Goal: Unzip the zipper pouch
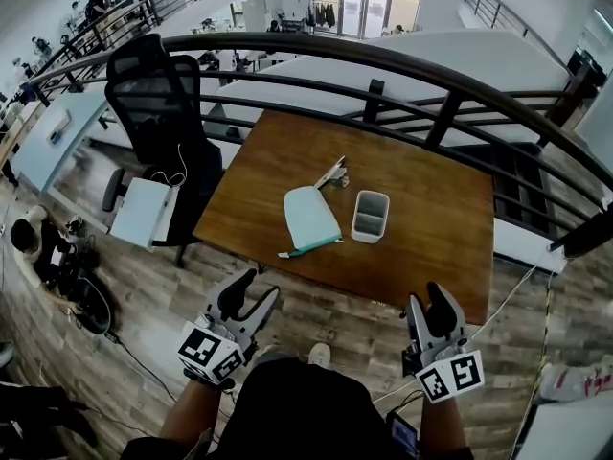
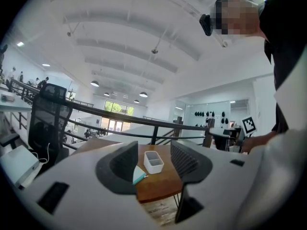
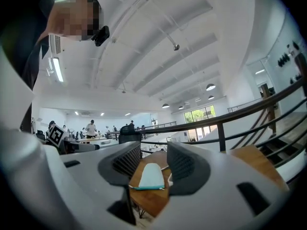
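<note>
Released and empty, the white left gripper [image 1: 251, 291] and right gripper [image 1: 427, 301] hang short of the brown wooden tabletop [image 1: 436, 209], where the flat pale-teal zipper pouch [image 1: 311, 218] lies untouched; this looks like the approach, and next they should pin it and catch the pull.

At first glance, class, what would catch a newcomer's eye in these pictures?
A pale mint fabric zipper pouch lies flat at the middle of the brown wooden table, a small grey rectangular bin just right of it. The left gripper and right gripper hover open short of its near edge.

Mint pouch [image 1: 310, 218], grey bin [image 1: 370, 216], brown table [image 1: 431, 218].
</note>
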`<move>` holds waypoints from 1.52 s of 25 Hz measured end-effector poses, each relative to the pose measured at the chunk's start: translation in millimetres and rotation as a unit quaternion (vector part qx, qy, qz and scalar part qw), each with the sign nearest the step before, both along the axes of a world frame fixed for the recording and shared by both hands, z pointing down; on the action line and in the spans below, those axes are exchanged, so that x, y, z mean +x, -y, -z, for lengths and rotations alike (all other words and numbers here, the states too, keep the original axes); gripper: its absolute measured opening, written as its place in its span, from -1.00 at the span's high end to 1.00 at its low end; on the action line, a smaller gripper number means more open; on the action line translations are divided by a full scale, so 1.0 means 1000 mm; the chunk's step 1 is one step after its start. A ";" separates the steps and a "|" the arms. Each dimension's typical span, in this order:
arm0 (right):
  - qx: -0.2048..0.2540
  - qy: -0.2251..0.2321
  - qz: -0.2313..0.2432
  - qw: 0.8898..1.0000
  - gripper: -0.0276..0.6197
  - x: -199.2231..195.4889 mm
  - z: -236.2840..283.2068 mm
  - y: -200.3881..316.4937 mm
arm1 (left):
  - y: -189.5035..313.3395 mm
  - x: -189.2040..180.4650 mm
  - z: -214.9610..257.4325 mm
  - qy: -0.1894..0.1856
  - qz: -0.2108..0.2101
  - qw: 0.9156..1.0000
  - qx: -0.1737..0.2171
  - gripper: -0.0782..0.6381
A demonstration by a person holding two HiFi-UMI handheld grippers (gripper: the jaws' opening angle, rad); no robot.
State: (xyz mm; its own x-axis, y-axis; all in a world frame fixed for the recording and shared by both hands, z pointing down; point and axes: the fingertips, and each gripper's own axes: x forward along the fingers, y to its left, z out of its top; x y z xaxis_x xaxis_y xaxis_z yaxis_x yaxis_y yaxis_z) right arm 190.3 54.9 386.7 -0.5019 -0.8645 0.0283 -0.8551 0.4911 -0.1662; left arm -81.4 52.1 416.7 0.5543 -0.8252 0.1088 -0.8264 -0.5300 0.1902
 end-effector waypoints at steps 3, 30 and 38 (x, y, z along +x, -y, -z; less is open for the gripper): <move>-0.014 0.007 -0.003 1.000 0.40 0.002 -0.011 0.006 | 0.006 0.006 -0.012 0.003 -0.008 1.000 -0.013 0.17; -0.109 0.009 -0.083 0.991 0.45 0.027 -0.063 0.076 | 0.136 0.090 -0.155 0.160 -0.201 0.959 -0.124 0.26; -0.141 0.012 -0.118 0.983 0.45 0.038 -0.079 0.079 | 0.154 0.105 -0.222 0.245 -0.255 0.918 -0.178 0.26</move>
